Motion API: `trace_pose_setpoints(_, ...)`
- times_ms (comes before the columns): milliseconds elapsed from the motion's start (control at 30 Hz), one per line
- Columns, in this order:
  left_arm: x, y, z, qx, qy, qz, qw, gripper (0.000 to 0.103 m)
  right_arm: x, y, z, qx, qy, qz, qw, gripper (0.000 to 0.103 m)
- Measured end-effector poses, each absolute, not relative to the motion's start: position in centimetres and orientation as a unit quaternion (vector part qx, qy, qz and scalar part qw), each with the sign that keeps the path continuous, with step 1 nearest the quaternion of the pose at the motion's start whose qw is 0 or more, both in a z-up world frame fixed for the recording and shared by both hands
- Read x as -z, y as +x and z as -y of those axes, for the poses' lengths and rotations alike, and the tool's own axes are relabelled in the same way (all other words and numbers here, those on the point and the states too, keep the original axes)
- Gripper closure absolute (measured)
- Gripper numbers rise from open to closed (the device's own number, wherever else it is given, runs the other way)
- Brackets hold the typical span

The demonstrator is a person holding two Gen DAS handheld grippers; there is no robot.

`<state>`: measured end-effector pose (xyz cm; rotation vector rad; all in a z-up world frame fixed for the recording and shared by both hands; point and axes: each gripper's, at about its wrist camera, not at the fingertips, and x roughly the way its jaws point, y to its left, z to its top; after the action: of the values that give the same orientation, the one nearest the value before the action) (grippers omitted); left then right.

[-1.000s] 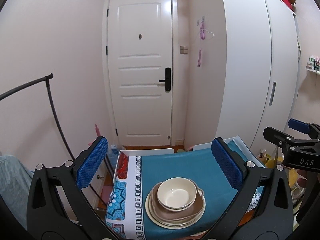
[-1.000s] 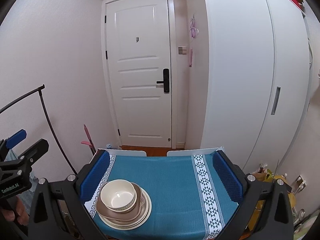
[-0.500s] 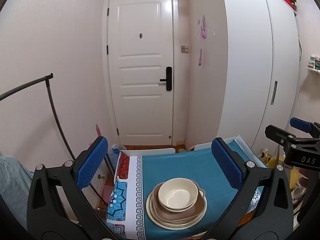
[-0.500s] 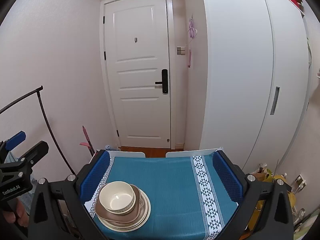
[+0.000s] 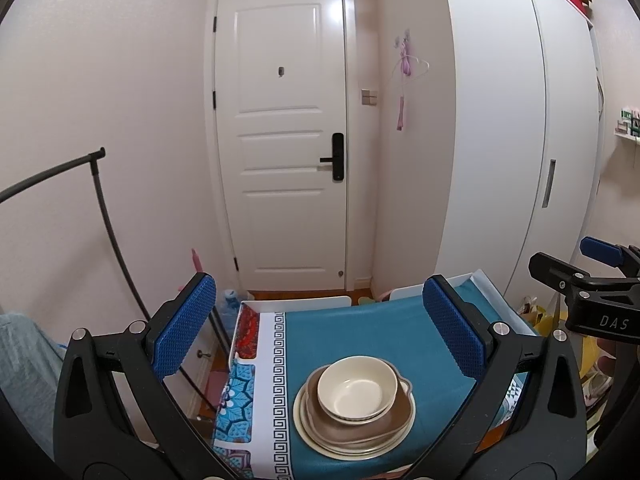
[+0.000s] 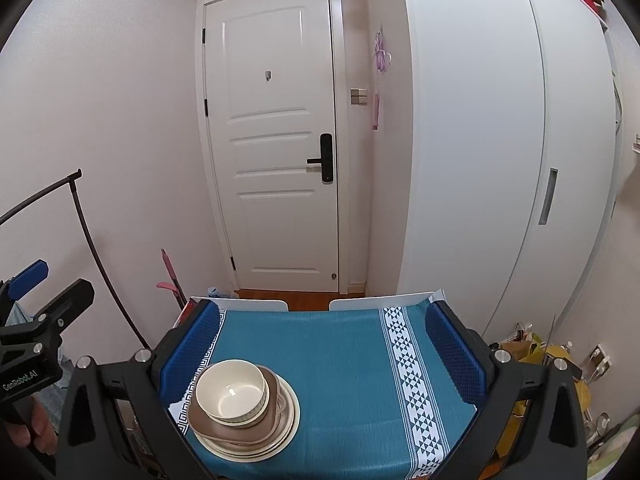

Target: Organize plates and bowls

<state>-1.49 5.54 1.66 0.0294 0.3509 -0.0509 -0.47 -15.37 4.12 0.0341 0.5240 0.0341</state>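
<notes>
Seen from the left claw (image 5: 320,334), held high above the table (image 5: 360,328) with fingers spread wide and gripping nothing. Below and just right of centre between its fingers, one stack: cream bowl (image 5: 357,390) nested on a brown dish (image 5: 360,426), resting in turn on cream plates (image 5: 308,420). To the left of the stack, a patterned white cloth border (image 5: 266,392); off to the far right, the right claw's frame.

Seen from the right claw (image 6: 322,350), likewise raised, fingers wide apart, empty. Stack low and to the left, near the left finger (image 6: 188,354): bowl (image 6: 231,396) on dish (image 6: 208,420) on plates (image 6: 286,424). Straight ahead and to the right, bare teal cloth (image 6: 340,360) and a triangle-patterned band (image 6: 408,368).

Already gathered in one neat nest, largest at the bottom, smallest on top. Consistent with sorting finished and claws drawn back, or equally with a stack waiting to be taken apart and laid out; not decidable from here.

If any piece is to be handled: best gripped at the rim, one finger inside and one outside, squarely, with a straight lift. Likely smooth and slippery glaze, so a firm, centred pinch. Risk of dragging the dish beneath, or the cloth, with a sideways pull.
</notes>
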Motion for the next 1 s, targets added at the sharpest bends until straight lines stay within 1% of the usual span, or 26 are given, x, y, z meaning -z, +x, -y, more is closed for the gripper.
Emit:
trace_pose_setpoints(767,-1.31,-1.66,-6.27,0.022,0.017,-0.168,0.985,0.0,-3.92,-0.62,15.41,-0.013,0.016,-0.256,0.966,0.001)
trace_pose_setpoints(1000,-1.15,-1.63,-6.36,0.013,0.035,-0.162,0.986,0.0,-3.8,-0.43,15.41,-0.013,0.016,-0.26,0.966,0.001)
